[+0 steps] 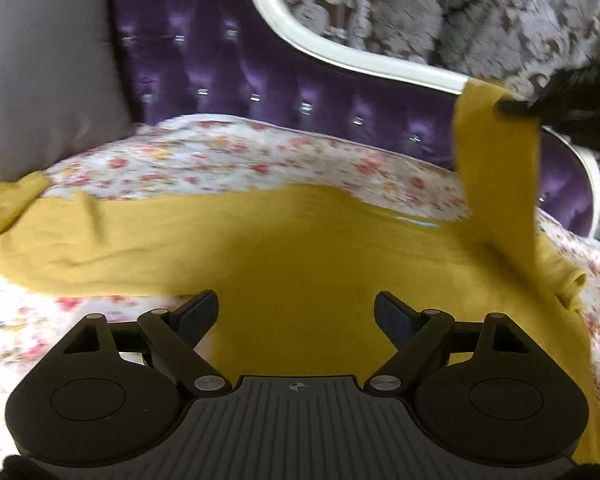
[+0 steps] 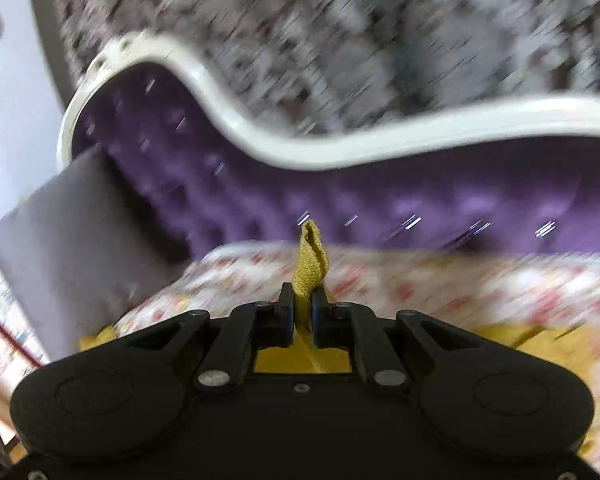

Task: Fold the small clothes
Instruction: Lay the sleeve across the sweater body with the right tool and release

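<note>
A mustard-yellow knit garment (image 1: 300, 248) lies spread on a floral bedsheet (image 1: 228, 160). My left gripper (image 1: 296, 312) is open and empty, hovering just above the garment's near middle. My right gripper (image 2: 302, 312) is shut on a bunched end of the yellow garment (image 2: 310, 268) and holds it up off the bed. In the left wrist view the right gripper (image 1: 516, 106) shows at the upper right, with a sleeve-like strip (image 1: 496, 168) hanging from it down to the garment's body. The other sleeve (image 1: 16, 200) lies flat at the far left.
A purple tufted headboard (image 1: 228, 64) with a white curved frame (image 1: 300, 36) stands behind the bed. A grey pillow (image 1: 40, 80) leans at the left. Grey patterned wallpaper (image 1: 500, 8) is behind. The right wrist view is motion-blurred.
</note>
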`<state>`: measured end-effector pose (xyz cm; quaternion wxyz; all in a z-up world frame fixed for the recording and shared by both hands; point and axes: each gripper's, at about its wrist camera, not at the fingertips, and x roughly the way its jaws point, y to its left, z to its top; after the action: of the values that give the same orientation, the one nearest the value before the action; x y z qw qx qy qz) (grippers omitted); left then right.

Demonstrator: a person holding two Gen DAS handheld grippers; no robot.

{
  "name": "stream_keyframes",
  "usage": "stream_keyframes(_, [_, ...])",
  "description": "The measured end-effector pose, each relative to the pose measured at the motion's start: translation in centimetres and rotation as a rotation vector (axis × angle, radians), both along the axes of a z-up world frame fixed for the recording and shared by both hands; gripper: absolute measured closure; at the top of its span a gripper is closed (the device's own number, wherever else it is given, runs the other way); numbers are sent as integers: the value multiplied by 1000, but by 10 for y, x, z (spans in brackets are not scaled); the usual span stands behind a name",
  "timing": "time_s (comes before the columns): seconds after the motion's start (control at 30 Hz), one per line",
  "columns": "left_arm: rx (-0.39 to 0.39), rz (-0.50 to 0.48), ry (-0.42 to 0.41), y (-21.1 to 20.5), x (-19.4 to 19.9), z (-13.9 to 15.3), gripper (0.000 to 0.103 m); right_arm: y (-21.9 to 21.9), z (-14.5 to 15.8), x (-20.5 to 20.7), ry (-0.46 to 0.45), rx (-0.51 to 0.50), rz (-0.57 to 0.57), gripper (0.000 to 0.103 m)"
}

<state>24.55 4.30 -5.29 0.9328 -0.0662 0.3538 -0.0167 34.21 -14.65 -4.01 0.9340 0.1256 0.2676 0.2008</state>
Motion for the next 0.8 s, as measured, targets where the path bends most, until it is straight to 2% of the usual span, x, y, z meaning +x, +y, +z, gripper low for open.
stream_keyframes(0.17, [-4,39,18,25,-7,1,18,56,-58,1,62,-8,73,88])
stream_keyframes(0.27, [-7,45,28,33,-8,1,18,73,-83,-4,66,-6,119,74])
stream_keyframes(0.3, [-5,43,32,34,-8,1,18,76,-88,-9,54,-11,130,66])
stream_keyframes(0.37, [-9,37,44,36,-5,-1,18,73,-90,-21,29,-22,144,54])
stream_keyframes(0.4, [-14,36,50,37,-5,-1,18,69,-88,-28,22,-26,144,52])
stream_keyframes(0.53, [-52,16,72,34,7,-1,18,46,-78,-57,22,-67,117,51])
stream_keyframes(0.8, [-82,-58,111,6,40,-4,18,6,-84,-110,104,-322,-11,44])
